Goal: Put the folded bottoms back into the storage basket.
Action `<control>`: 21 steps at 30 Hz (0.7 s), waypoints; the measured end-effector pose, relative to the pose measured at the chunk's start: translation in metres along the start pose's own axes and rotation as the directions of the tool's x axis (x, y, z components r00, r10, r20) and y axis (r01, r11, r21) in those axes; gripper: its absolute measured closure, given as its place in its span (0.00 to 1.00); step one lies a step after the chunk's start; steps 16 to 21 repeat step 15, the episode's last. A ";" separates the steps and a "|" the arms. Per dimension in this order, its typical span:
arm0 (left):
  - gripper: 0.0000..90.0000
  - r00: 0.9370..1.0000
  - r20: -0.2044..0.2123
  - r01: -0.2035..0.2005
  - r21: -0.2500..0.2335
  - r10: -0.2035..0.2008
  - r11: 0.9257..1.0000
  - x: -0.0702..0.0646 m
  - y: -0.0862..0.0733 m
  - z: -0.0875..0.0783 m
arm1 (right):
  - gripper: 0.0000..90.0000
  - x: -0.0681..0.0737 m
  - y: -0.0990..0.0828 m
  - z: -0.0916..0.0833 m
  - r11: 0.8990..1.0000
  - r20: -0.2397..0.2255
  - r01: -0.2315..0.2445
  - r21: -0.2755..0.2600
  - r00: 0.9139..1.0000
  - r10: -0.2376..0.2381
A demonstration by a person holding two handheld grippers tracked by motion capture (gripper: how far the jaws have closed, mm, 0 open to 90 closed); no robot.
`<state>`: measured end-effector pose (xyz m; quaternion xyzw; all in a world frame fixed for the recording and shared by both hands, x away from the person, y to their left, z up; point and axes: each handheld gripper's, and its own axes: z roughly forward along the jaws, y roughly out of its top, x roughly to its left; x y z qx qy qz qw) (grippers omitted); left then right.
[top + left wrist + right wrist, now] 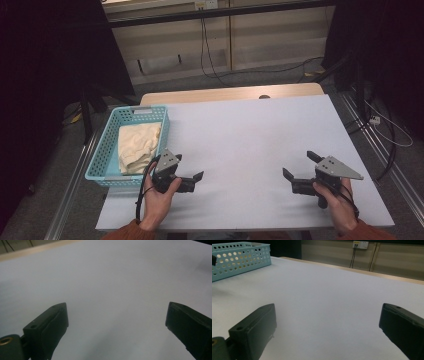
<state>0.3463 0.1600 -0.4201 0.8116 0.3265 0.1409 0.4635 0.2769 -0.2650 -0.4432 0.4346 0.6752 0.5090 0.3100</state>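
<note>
A light blue perforated basket point(102, 150) stands at the table's left edge with a cream cloth point(137, 146) crumpled inside it. My left gripper point(189, 167) is held just right of the basket's near corner, low over the white table point(250, 130), pointing right. Its jaws stand wide apart in the left gripper view point(116, 312), with bare table between them. My right gripper point(299, 164) is near the front right, pointing left and away, also open point(328, 312) and holding nothing. The basket point(239, 258) shows far off at the upper left of the right gripper view.
A wooden strip point(230, 94) runs along the table's far edge. Beyond it are a wall with cables point(205, 45) and a socket point(360, 244). Metal rails point(75, 175) flank the table on both sides.
</note>
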 end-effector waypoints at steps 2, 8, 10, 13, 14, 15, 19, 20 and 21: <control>0.05 1.000 -0.005 -0.004 0.010 0.004 1.000 -0.001 0.000 0.002 | 0.01 0.000 0.000 0.000 1.000 0.003 0.000 0.000 1.000 0.000; 0.05 1.000 -0.028 0.004 0.005 -0.004 1.000 0.001 0.001 0.000 | 0.01 0.000 0.000 0.000 1.000 -0.003 0.006 0.000 1.000 -0.006; 0.05 0.999 -0.035 0.003 0.014 -0.002 1.000 0.003 0.000 0.002 | 0.01 0.000 0.000 0.000 1.000 -0.003 0.004 0.000 1.000 -0.004; 0.05 0.999 -0.031 -0.004 0.033 0.006 0.999 0.002 0.000 0.005 | 0.01 0.000 0.000 -0.001 1.000 -0.005 0.007 0.000 1.000 -0.007; 0.05 1.000 -0.029 -0.007 0.041 0.009 0.999 0.002 0.000 0.006 | 0.01 0.000 0.000 0.000 1.000 -0.005 0.006 0.002 1.000 -0.006; 0.05 1.000 -0.025 -0.010 0.045 0.011 0.999 0.002 -0.001 0.007 | 0.01 0.000 0.000 0.000 1.000 -0.004 0.003 0.002 1.000 -0.003; 0.05 1.000 -0.025 -0.010 0.045 0.011 0.999 0.002 -0.001 0.007 | 0.01 0.000 0.000 0.000 1.000 -0.004 0.003 0.002 1.000 -0.003; 0.05 1.000 -0.025 -0.010 0.045 0.011 0.999 0.002 -0.001 0.007 | 0.01 0.000 0.000 0.000 1.000 -0.004 0.003 0.002 1.000 -0.003; 0.05 1.000 -0.025 -0.010 0.045 0.011 0.999 0.002 -0.001 0.007 | 0.01 0.000 0.000 0.000 1.000 -0.004 0.003 0.002 1.000 -0.003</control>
